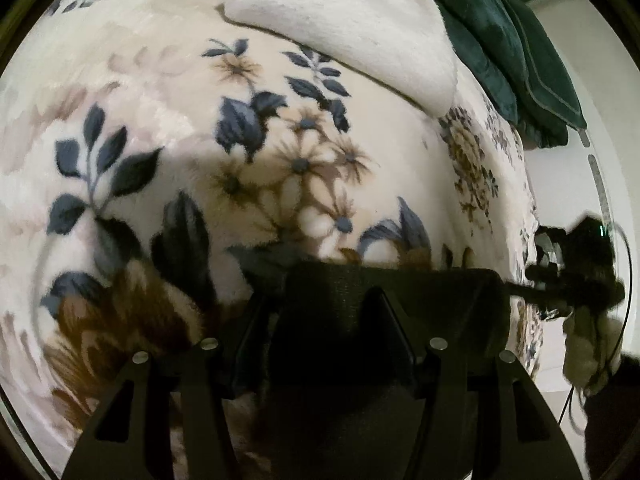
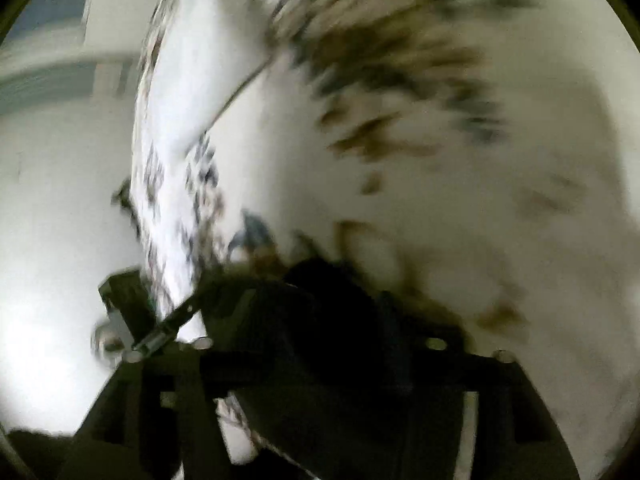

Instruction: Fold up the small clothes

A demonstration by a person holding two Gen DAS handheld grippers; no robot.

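Dark garment (image 1: 384, 300) lay on the floral blanket (image 1: 200, 120) of the bed, near the bed's side edge on the right of the left wrist view; bunched and thick, w/ a thin dark strip running off toward that edge; black on black, so hems and seams weren't readable.

Left hand-held gripper (image 1: 328, 316) sat right over it, jaws about half apart, cloth filling the gap; couldn't tell if the pads actually pressed. Right hand-held gripper (image 1: 568, 268) hung at the bed's side edge, by the end of that strip; its own view was badly smeared, dark cloth low between its fingers (image 2: 224, 360), grip or no grip not readable.

Step in hand, prob.: stretching one end out flat before folding it over. To do it well: anchor w/ the left, keep the cloth low to the blanket, pull the far end straight along the bed edge, not upward, so the plush pile doesn't drag it; check layers line up before letting go.

Further out: cream throw (image 1: 340, 20) folded toward the far end; green cushions (image 1: 500, 40) at the far corner.
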